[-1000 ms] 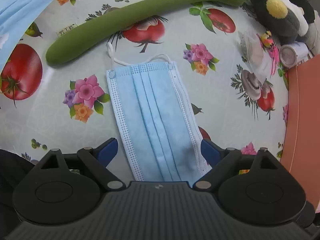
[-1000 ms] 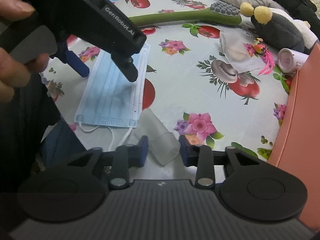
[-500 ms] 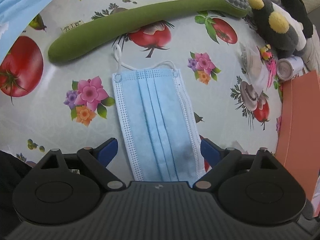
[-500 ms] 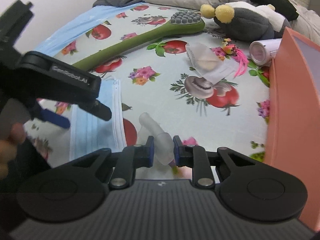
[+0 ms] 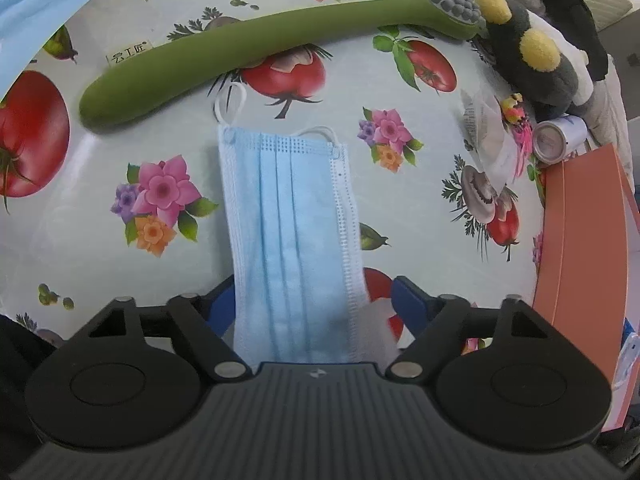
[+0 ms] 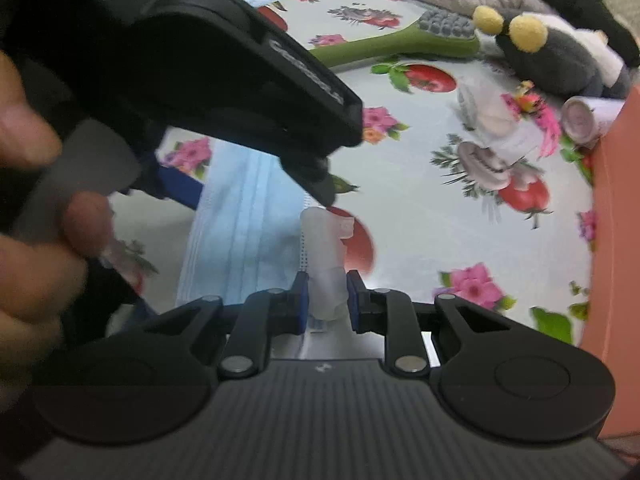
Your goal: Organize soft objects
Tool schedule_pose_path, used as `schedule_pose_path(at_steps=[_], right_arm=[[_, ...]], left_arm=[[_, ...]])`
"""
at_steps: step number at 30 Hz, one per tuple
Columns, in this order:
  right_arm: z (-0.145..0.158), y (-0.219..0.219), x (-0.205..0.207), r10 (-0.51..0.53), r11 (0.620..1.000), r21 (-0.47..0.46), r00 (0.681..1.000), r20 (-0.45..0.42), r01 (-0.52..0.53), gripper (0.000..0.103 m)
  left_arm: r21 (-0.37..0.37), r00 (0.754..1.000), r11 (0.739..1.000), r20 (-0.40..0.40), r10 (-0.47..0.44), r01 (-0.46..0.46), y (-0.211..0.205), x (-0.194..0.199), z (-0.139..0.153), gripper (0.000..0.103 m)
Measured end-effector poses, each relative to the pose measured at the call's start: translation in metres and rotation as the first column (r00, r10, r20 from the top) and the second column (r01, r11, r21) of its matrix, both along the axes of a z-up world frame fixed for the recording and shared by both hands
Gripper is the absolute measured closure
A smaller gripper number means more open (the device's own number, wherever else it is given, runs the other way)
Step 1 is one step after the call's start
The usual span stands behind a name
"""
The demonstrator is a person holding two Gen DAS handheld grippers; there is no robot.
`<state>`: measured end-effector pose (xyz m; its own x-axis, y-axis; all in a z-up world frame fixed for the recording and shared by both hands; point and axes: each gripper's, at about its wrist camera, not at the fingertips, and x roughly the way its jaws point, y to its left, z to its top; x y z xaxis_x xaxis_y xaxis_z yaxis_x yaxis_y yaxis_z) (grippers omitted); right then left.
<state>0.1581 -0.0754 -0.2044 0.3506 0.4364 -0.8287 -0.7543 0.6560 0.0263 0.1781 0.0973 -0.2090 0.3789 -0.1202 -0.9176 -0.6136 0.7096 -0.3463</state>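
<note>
A blue face mask [image 5: 292,236] lies flat on the flowered tablecloth, its near end between the fingers of my open left gripper [image 5: 310,300]. The mask also shows in the right wrist view [image 6: 244,236]. My right gripper [image 6: 327,296] is shut on a soft translucent white piece [image 6: 326,260] and holds it at the mask's right edge. That piece shows blurred in the left wrist view [image 5: 378,320]. The left gripper's body [image 6: 224,92] fills the upper left of the right wrist view.
A long green massage stick [image 5: 256,48] lies at the back. A grey and black plush toy with yellow ears [image 5: 532,60] sits at the back right, beside a clear packet [image 5: 488,140] and a small white can [image 5: 558,140]. An orange box [image 5: 580,264] stands on the right.
My right gripper closed on the translucent piece, lifted it and carried it left to the mask's edge. My left gripper drew back a little; the mask has not moved.
</note>
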Motion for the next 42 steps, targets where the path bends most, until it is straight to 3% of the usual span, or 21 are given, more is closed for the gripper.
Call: schedule_pose_path(at_steps=[9,14,15,16,18,22,31,42], right_arm=[[-0.001,0.013,-0.014,0.06,0.998,0.024,0.997,-0.05,-0.058,0.08],[-0.004,0.01,-0.012,0.056,0.998,0.034,0.996,-0.069,-0.054,0.08],[-0.003,0.009,-0.012,0.053,0.998,0.038,0.996,-0.073,-0.05,0.08],[-0.003,0.008,-0.01,0.048,0.998,0.041,0.996,-0.077,-0.045,0.08],[-0.001,0.005,-0.008,0.033,0.998,0.059,0.995,-0.096,-0.027,0.08],[0.002,-0.005,-0.006,-0.014,0.997,0.08,0.991,-0.134,0.025,0.08],[0.032,-0.033,-0.012,-0.159,0.981,0.103,0.985,-0.07,0.166,0.08],[0.076,-0.063,-0.013,-0.357,0.92,0.167,0.934,-0.012,0.354,0.08]], left_arm=[[0.058,0.998,0.997,-0.025,-0.058,0.06,0.002,-0.001,0.001,0.062],[0.074,0.993,0.991,-0.037,-0.113,0.116,0.0,0.002,0.001,0.064],[0.082,0.991,0.988,-0.039,-0.125,0.128,-0.001,0.003,0.001,0.07],[0.088,0.989,0.986,-0.041,-0.141,0.144,-0.003,0.004,0.001,0.085],[0.087,0.987,0.984,-0.043,-0.154,0.157,-0.005,0.006,0.001,0.09],[0.105,0.985,0.98,-0.035,-0.166,0.169,-0.008,0.004,0.004,0.092],[0.142,0.979,0.97,0.014,-0.202,0.198,-0.01,-0.01,0.028,0.093],[0.229,0.954,0.939,0.091,-0.284,0.258,-0.023,-0.039,0.076,0.093]])
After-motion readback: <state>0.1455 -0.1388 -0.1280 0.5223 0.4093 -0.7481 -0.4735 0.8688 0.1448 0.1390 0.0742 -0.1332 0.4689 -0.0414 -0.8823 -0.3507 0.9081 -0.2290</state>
